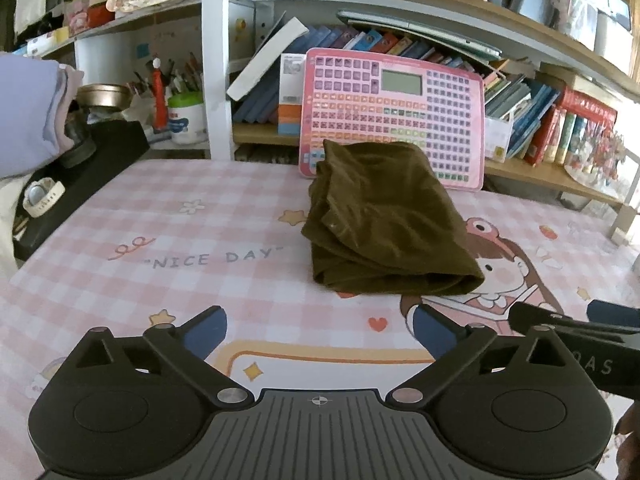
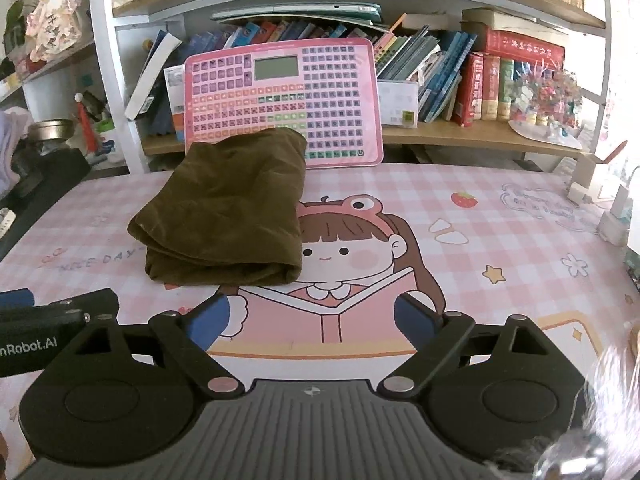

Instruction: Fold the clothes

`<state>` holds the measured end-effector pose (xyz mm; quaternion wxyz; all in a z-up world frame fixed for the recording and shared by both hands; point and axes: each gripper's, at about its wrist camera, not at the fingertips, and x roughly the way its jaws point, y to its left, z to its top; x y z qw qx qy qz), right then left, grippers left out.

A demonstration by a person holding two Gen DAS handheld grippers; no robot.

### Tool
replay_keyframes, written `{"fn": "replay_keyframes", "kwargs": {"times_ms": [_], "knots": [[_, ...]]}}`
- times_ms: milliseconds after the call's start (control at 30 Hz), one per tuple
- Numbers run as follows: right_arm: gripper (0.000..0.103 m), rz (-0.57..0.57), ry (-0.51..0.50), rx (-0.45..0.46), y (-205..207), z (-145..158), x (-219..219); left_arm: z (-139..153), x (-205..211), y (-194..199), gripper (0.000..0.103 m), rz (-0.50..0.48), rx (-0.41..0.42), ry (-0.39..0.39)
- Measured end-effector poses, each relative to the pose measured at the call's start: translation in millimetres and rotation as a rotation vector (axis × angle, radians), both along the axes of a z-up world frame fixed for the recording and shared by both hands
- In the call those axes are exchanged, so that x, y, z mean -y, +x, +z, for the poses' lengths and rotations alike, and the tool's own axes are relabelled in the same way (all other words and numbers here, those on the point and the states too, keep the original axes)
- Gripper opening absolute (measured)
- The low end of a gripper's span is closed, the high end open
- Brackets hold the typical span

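Garment (image 1: 384, 220) beyond both open tools

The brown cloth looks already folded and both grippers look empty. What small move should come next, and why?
Probably draw both grippers back and leave the bundle alone. The brown cloth lies as a compact folded bundle on the pink mat, its far end against the pink keyboard toy. The left gripper and the right gripper are open, empty and short of it.

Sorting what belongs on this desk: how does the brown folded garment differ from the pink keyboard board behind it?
The brown folded garment is soft, plain and lies flat on the desk mat; the pink keyboard board is rigid, covered in coloured keys and stands upright. Both are roughly rectangular.
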<state>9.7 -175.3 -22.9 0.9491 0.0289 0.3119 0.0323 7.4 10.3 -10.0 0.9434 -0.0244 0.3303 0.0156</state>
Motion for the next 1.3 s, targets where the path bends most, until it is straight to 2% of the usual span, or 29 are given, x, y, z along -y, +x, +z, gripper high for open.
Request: {"fn": "replay_keyframes", "kwargs": {"times_ms": [167, 467, 633, 1300], "knots": [[0.098, -0.018, -0.020, 0.011, -1.0, 0.8, -6.1, 0.5, -3.6, 0.4, 0.103, -0.007, -0.002, 0.013], [0.103, -0.032, -0.039, 0.010, -0.4, 0.5, -10.2, 0.4, -7.0, 0.2, 0.103, -0.010, 0.003, 0.041], [0.103, -0.038, -0.056, 0.006, 0.9, -0.2, -11.8, 0.8, -7.4, 0.0, 0.103, -0.014, 0.011, 0.061], [0.103, -0.039, -0.065, -0.010, 1.0, -0.8, -12.5, 0.6, -6.4, 2.0, 0.103, -0.031, 0.010, 0.063]]}}
